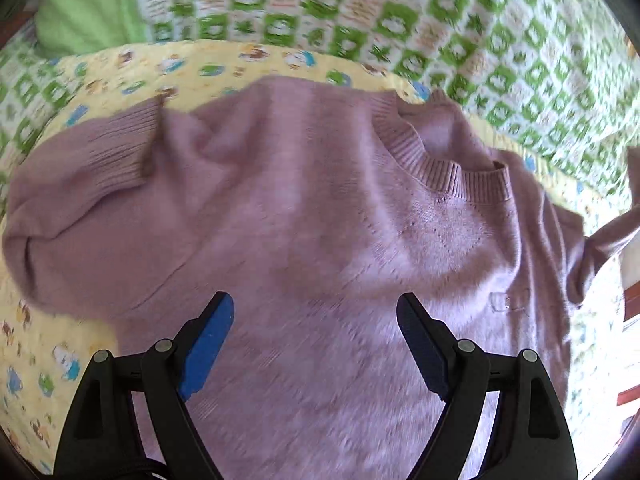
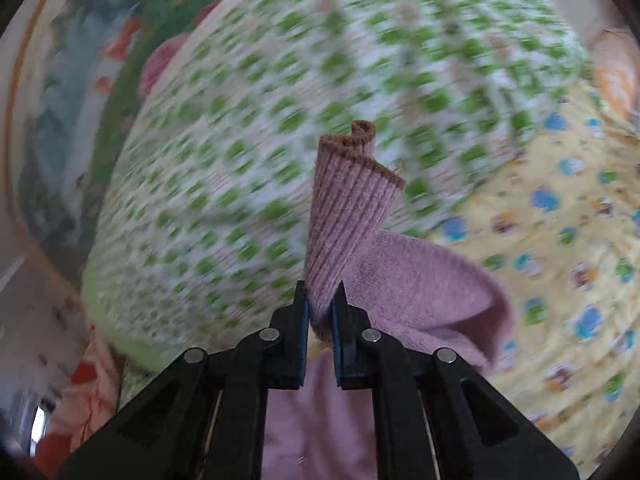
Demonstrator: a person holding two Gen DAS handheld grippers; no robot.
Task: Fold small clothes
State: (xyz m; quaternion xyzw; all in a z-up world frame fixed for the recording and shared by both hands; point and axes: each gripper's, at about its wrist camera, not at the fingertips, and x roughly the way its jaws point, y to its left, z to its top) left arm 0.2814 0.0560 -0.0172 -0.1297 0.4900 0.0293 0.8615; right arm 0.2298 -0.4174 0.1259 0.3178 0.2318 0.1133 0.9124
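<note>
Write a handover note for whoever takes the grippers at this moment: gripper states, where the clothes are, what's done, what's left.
Left gripper: open, over the sweater body, holding nothing.
Right gripper: shut on the ribbed cuff of one sleeve, lifted off the yellow blanket.
Sweater: spread front-up on the yellow blanket, collar away from the left gripper; the other sleeve lies folded over.
Done: one sleeve looks folded, the other grasped.
Left: probably lay the held sleeve across the body, then fold the body.
</note>
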